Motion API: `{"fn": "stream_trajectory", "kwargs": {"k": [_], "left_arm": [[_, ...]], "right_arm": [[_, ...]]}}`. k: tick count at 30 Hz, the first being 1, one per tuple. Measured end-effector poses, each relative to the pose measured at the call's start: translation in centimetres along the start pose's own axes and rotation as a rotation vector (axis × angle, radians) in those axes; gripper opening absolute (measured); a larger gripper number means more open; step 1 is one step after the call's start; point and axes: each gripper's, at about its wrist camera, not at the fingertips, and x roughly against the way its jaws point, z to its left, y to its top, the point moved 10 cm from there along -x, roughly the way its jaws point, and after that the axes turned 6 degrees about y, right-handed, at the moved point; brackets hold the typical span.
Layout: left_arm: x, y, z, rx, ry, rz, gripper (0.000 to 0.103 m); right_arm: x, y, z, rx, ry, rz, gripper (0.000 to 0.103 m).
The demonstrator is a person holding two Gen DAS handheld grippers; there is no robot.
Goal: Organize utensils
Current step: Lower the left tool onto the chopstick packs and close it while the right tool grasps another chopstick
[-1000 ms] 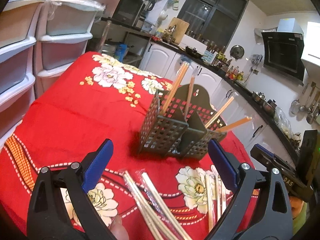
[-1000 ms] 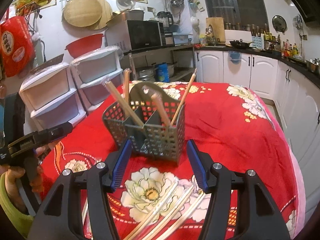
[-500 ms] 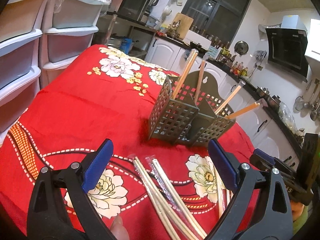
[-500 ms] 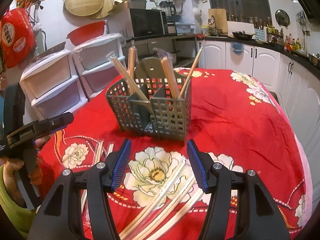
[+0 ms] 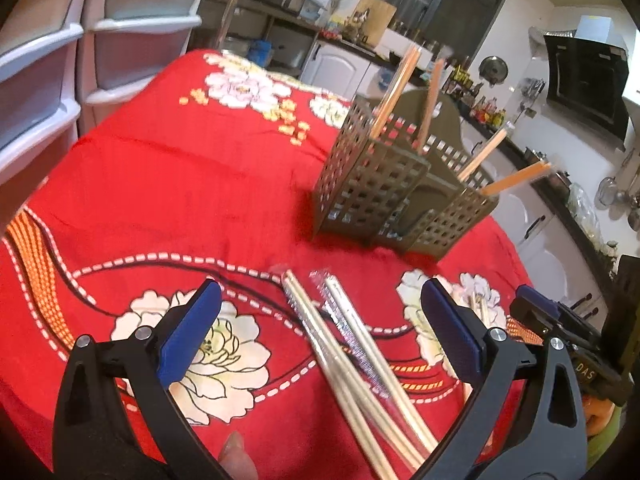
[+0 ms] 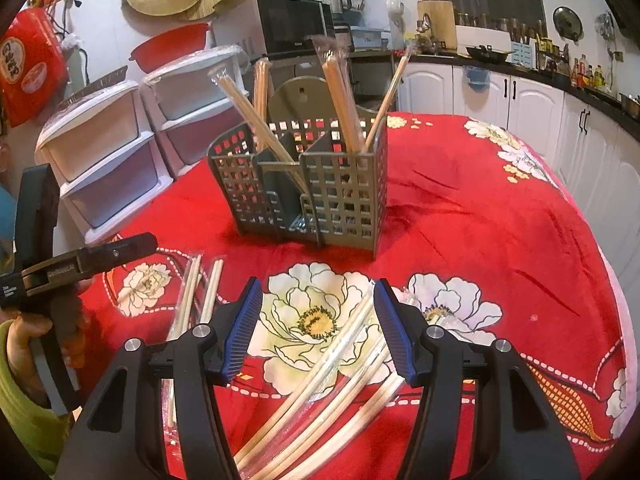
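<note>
Here the worktop, draped in a red flowered cloth, carries a grey slotted holder standing upright near its middle. Several wrapped chopsticks lean out of the holder's compartments at different angles; in the left wrist view the same holder sits at the far right with chopsticks poking up and out of it.

The left tongs hang over the near part of the cloth with their blue-padded fingers spread wide and nothing between them. Below that gap lies a loose bundle of wrapped chopsticks, flat on the cloth and running from the middle toward the near right. A few more chopsticks lie just past the right finger, partly hidden by it.

The right tongs are likewise wide open and hold nothing. A second bundle of pale chopsticks lies flat on the white flower print, passing under the gap and touching none of the pads as far as can be told. To the left, another small group lies beside the left tongs, which appear there at the left edge, held in a hand. White plastic drawers stand beyond the far left edge of the worktop.
</note>
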Motion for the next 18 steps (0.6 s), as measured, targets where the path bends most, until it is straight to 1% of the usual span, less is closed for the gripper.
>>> {"fn": "stream_trajectory", "kwargs": {"k": [6, 9, 14, 18], "left_arm": [[-1.6, -1.3, 0.1, 0.012, -0.024, 0.062, 0.09], [-2.2, -1.8, -0.1, 0.016, -0.039, 0.09, 0.081], [-3.4, -2.6, -0.4, 0.024, -0.062, 0.138, 0.062], [-4.1, -2.6, -0.4, 0.03, -0.064, 0.152, 0.058]], "right_arm": [[-1.3, -0.8, -0.1, 0.002, 0.0, 0.035, 0.056], [-2.0, -1.2, -0.1, 0.004, 0.002, 0.052, 0.056], [-2.9, -1.7, -0.2, 0.0, 0.007, 0.076, 0.056], [-4.0, -2.1, -0.7, -0.008, 0.001, 0.108, 0.055]]}}
